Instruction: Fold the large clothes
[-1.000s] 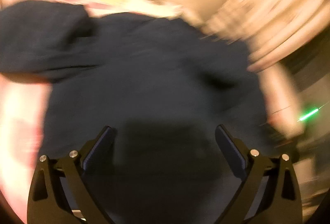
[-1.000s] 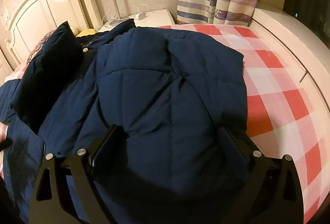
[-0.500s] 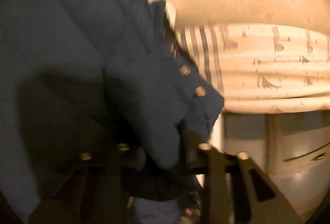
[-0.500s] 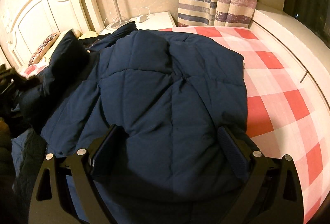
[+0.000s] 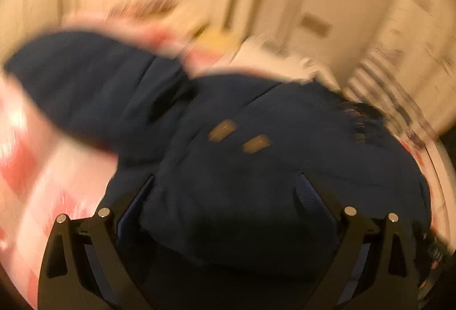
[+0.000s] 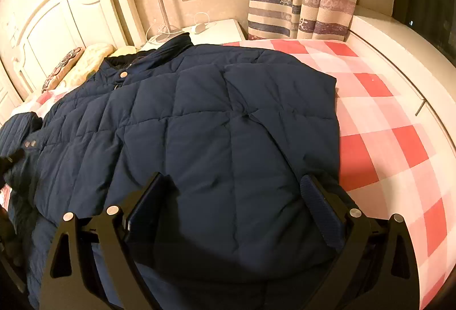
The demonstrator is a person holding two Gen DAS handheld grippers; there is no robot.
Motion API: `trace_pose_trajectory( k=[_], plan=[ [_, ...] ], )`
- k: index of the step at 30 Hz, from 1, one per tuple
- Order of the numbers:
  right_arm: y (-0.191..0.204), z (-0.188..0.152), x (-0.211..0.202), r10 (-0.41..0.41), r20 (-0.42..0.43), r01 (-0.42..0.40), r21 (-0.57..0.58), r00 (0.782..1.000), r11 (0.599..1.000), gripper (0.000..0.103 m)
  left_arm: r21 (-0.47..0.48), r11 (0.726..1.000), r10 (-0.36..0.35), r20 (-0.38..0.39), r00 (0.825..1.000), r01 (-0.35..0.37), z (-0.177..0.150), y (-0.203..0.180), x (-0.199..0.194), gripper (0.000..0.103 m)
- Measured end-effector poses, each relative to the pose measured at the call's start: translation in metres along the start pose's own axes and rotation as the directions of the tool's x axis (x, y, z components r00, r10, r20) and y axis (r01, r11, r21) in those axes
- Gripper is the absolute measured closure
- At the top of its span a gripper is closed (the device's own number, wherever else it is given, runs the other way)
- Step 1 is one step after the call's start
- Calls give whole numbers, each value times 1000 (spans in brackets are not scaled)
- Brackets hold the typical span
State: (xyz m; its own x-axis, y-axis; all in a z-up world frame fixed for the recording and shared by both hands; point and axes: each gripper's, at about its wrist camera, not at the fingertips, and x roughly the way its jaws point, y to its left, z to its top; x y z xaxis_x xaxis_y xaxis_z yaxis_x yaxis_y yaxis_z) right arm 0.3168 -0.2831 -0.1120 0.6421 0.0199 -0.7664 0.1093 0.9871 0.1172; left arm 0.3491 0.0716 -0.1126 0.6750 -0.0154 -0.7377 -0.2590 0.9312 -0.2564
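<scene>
step: left hand-held gripper (image 5: 225,196) jaws opening, nothing pinched, over the sleeve; right hand-held gripper (image 6: 233,201) spread wide, empty | where: one dark navy quilted puffer jacket (image 6: 199,121) flat on the red-and-white checked bed (image 6: 393,144) | tip: probably square the sleeve at 9 o'clock first | count: one jacket, two grippers
</scene>
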Motion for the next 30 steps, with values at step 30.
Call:
trace_pose_trajectory(
  k=[30],
  plan=[
    [106, -33, -3, -32, -66, 0, -434, 997, 901, 5, 461, 879, 134, 8, 991, -123, -26, -49, 13, 4]
  ],
)
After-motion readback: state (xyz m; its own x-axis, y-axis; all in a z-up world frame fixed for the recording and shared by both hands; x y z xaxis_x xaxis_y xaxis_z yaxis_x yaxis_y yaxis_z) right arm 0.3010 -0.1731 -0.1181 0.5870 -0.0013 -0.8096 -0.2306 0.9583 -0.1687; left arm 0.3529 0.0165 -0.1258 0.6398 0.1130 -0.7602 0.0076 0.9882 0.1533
